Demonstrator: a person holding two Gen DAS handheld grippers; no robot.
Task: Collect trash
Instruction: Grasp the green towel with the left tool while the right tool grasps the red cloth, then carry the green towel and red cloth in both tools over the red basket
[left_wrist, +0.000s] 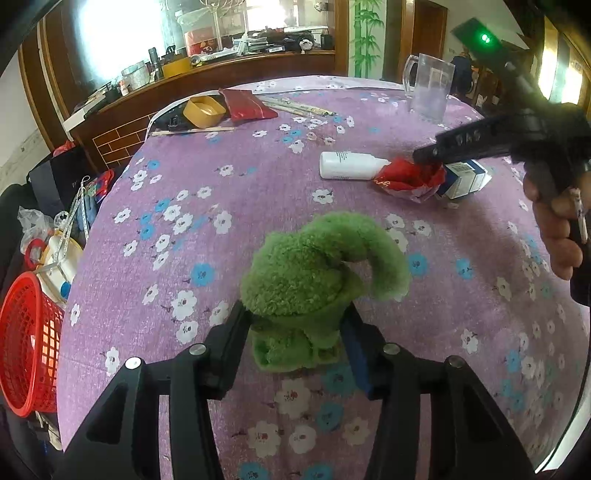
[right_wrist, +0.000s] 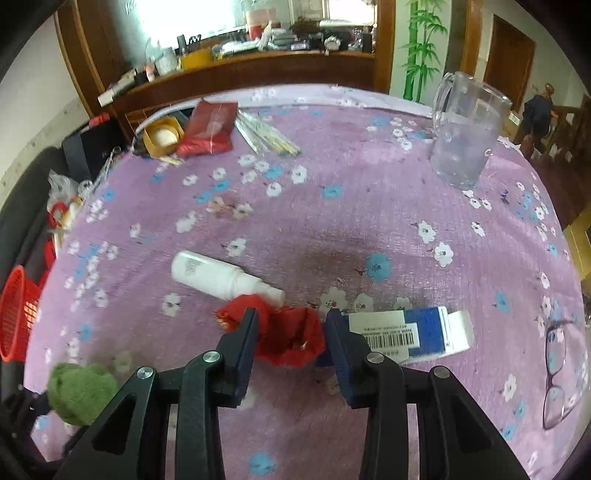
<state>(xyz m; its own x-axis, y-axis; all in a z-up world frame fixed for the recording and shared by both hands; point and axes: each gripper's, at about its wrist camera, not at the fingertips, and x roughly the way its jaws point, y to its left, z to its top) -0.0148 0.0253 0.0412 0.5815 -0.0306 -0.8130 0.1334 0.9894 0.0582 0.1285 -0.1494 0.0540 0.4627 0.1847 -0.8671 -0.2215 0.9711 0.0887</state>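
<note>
Left tool (left_wrist: 297, 325), nearest the lens at 6 o'clock of the left view: clenched on a green cloth (left_wrist: 314, 273), whose fluffy bulk bulges above the jaws while a folded end hangs between them. The cloth appears carried clear of the desk (left_wrist: 221, 192), probably so it can go to the red basket (left_wrist: 26, 343) standing off the desk edge at 8 o'clock.

Right tool (right_wrist: 290, 325), at 6 o'clock of the right view: its jaws straddle a crumpled red wrapper (right_wrist: 291, 339). The pads sit against the wrapper's sides and it is bunched between them; judged a grasp just taken. The wrapper lies on the desk, wedged between a white bottle (right_wrist: 218, 275) at 10 o'clock of it and a blue-and-white box (right_wrist: 413, 332) at 3 o'clock, both touching or nearly touching it. That crowding explains the steep, narrow approach.

A hand (left_wrist: 557, 225) on the right tool's grip shows at 3 o'clock in the left view.

Bottle and box remain uncollected. A clear jug (right_wrist: 465, 133) at 1 o'clock and glasses (right_wrist: 557, 373) at 4 o'clock look like non-trash.
</note>
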